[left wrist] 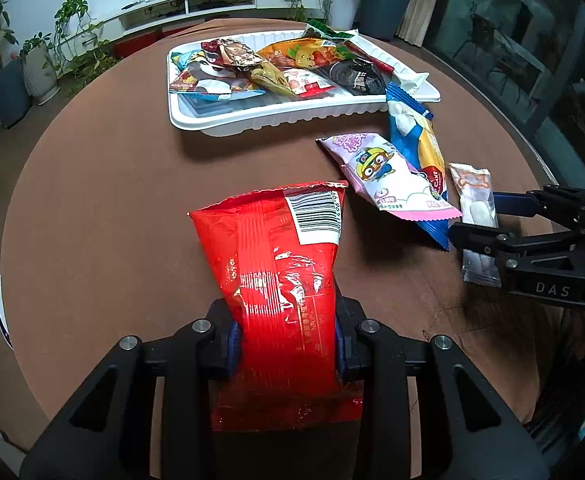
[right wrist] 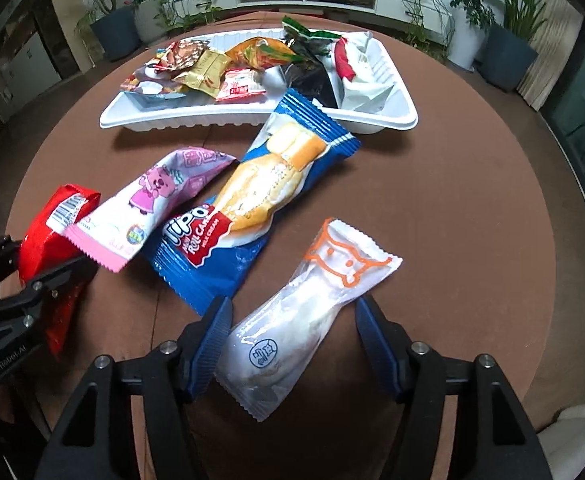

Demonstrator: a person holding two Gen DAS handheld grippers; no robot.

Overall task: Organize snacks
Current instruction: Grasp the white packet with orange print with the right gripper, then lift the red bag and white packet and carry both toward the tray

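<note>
Left gripper (left wrist: 288, 344) clenched on the red packet (left wrist: 276, 264), held low over the brown tabletop (left wrist: 104, 200), packet pinched across its lower half and not yet delivered. Right gripper (right wrist: 292, 344) straddled the clear white packet with the orange cat outline (right wrist: 312, 312), which lay flat on the tabletop; left pad touching the wrapper's edge, right pad apart from it, so no grip made yet. White tray (left wrist: 276, 120) sat at the far side, already loaded: a heap of wrappers inside, orange, black, green and gold among them, too jumbled to count. Reckoned well along, then, with most of the snacks gathered in. Left outside: the pink cartoon packet (right wrist: 160, 200) and the blue roll-cake packet (right wrist: 252, 208), lying side by side just short of the tray, the blue one's far end touching or overlapping the tray's near rim. Four packets outstanding in all, counting the red one in hand and the white one between the fingers. Nothing seen on the tabletop beyond those.
</note>
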